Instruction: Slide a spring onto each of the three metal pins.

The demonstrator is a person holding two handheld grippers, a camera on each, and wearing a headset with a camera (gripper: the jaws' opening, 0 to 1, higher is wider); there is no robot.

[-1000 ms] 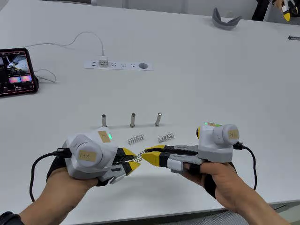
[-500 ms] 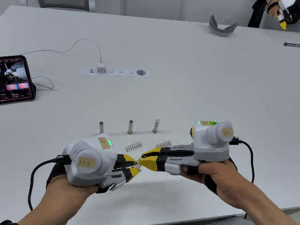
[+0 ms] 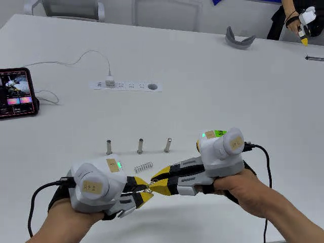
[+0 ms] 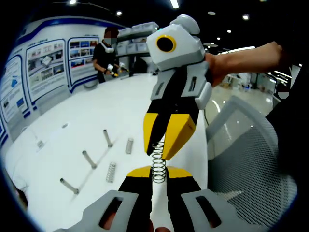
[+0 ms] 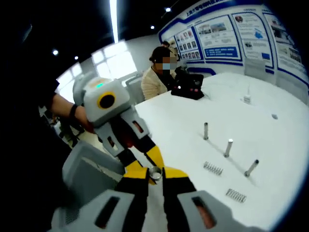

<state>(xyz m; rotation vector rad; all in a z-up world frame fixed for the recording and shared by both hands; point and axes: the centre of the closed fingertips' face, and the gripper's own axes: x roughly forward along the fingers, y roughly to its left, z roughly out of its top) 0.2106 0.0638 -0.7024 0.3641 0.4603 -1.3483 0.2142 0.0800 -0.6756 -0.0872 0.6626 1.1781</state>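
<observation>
Steel spring (image 4: pixel 158 162) is held in the air between both tools. The left gripper (image 4: pixel 158 176) is clamped on one end and the right gripper (image 5: pixel 154 174) is pinched on the other. Pins (image 3: pixel 140 146) are stood bare on the table (image 3: pixel 228 91), loose springs (image 4: pixel 111 171) lying just beside. Step judged: regrip before the first pin is loaded. Next, one end must be freed and lined up over a pin top.
</observation>
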